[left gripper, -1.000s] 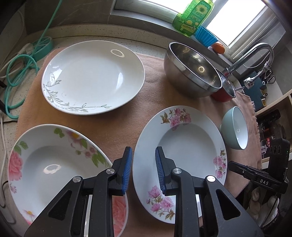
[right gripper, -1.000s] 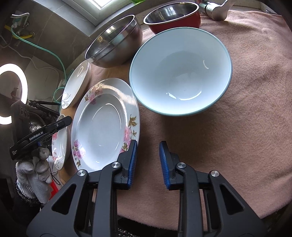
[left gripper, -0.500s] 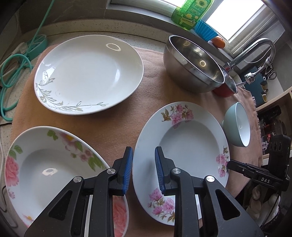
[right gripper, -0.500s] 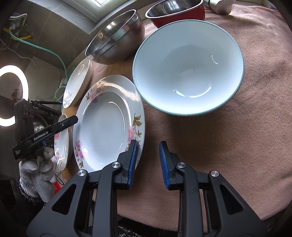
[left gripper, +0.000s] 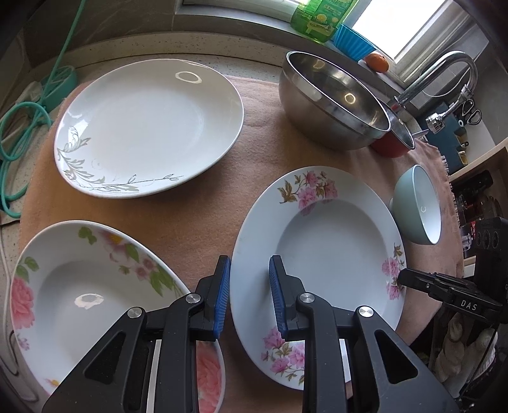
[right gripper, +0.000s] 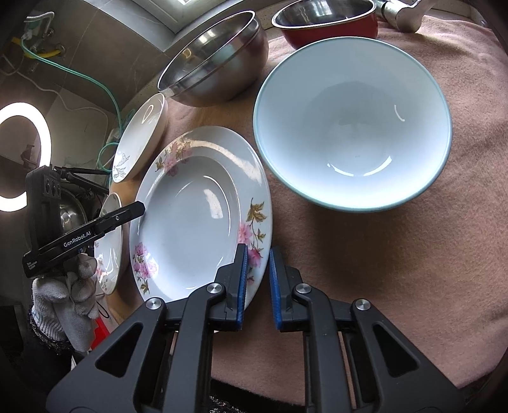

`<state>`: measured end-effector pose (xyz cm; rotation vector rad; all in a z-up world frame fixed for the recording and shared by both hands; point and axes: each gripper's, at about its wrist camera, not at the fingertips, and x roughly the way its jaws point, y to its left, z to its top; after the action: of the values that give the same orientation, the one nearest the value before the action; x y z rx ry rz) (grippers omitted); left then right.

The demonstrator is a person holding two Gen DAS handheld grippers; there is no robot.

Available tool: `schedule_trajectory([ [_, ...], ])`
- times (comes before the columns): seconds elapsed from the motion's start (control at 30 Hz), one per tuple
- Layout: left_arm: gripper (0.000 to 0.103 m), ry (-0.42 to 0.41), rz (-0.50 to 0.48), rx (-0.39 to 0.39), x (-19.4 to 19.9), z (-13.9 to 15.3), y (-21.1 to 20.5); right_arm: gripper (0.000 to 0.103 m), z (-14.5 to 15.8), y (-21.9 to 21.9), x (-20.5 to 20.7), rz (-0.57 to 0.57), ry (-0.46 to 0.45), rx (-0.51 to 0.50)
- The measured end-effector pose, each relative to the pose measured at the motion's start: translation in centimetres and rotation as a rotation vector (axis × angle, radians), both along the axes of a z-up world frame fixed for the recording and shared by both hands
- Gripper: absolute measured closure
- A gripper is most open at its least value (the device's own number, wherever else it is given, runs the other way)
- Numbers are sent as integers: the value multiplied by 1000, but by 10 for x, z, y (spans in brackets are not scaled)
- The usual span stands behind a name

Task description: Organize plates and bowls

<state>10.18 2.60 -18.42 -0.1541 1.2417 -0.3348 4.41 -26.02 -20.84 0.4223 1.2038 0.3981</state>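
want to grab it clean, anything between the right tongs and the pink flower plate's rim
Nothing visible. The right tongs are closing with the pink flower plate's near rim in the gap, only bare cloth beside it. The blue-rimmed bowl sits farther back, clear.

Bright window (left gripper: 409, 19) over grey sill; ring light (right gripper: 19, 155), dark tiled wall (right gripper: 95, 54)

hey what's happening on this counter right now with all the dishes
A person is sorting dishes laid out on a pink cloth with a hand-held gripper in each hand. The right hand-held gripper is closing its jaws over the near rim of the pink-flowered plate. The left hand-held gripper sits at the same plate's opposite rim, jaws slightly apart. The blue-rimmed bowl, steel bowl, red bowl and two other plates lie untouched.
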Motion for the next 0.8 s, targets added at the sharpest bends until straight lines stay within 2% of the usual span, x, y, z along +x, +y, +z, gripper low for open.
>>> schedule_trajectory([
  [0.8, 80, -6, 11, 36, -24, 4, -6, 89, 1, 7, -4, 35, 8, -45],
])
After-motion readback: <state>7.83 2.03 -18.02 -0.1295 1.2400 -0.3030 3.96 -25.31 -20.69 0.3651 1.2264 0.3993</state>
